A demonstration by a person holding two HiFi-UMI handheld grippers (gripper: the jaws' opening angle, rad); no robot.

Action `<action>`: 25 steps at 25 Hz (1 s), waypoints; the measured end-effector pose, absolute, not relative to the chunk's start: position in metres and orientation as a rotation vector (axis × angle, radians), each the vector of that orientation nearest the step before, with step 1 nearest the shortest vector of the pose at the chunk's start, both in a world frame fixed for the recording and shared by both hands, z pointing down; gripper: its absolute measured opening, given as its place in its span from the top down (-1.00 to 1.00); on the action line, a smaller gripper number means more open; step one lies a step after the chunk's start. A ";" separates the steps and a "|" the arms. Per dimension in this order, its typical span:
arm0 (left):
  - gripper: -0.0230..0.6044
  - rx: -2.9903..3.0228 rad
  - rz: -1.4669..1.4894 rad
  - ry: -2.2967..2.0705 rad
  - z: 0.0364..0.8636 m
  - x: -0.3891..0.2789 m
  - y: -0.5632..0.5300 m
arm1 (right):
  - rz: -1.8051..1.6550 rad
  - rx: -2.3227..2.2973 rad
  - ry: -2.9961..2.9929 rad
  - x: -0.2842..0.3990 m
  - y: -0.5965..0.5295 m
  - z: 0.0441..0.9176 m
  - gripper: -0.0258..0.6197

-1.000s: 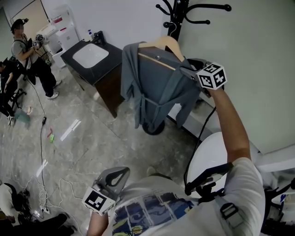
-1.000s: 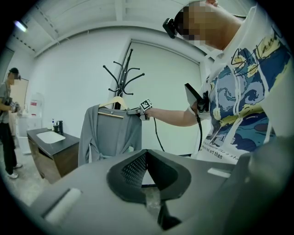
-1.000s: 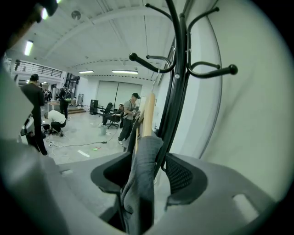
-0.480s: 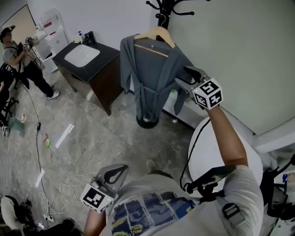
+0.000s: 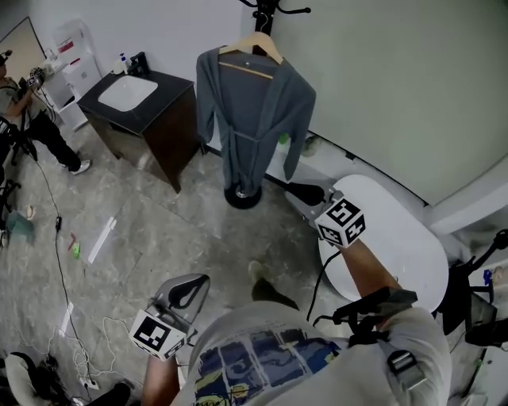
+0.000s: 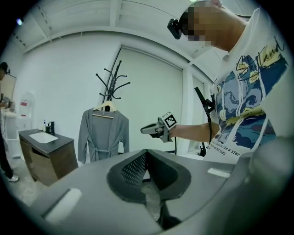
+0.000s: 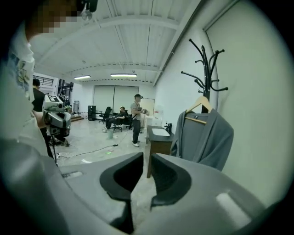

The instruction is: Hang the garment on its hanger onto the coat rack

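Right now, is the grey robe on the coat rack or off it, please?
On it: the robe hangs straight down by its wooden hanger from the coat rack.

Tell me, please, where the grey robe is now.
The grey robe hangs at the head view's top centre, on its wooden hanger from the coat rack, right of the sink cabinet.

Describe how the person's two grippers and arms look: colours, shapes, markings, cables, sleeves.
The left gripper and the right gripper are grey, with dark curved jaw pads. Each carries a white cube with black square markers. A black cable leaves the right gripper, whose jaws are closing with nothing between them. The person wears a white short-sleeved T-shirt with a blue print.
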State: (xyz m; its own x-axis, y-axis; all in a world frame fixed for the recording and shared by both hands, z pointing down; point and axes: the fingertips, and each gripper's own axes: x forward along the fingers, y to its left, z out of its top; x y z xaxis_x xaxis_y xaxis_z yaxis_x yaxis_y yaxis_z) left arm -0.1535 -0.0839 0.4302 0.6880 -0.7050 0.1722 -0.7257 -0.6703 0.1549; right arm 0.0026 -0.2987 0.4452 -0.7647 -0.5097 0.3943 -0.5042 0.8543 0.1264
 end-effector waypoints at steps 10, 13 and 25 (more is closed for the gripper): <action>0.92 2.740 0.147 -1.041 0.436 -0.138 -0.043 | 0.024 0.592 -2.609 -0.033 -0.155 0.481 0.91; 0.92 2.737 0.140 -1.022 0.440 -0.139 -0.035 | 0.008 0.544 -2.600 -0.042 -0.128 0.487 0.91; 0.92 2.775 0.146 -0.944 0.441 -0.129 -0.018 | 0.008 0.469 -2.647 -0.073 -0.088 0.476 0.91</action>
State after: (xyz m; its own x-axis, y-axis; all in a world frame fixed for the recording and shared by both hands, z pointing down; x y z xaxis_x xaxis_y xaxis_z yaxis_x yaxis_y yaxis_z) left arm -0.1289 -0.0179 0.4406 0.7905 -0.5914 0.1591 -0.6118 -0.7741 0.1624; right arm -0.0733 -0.0880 0.4756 -0.8414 -0.3247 0.4320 -0.3274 0.9423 0.0705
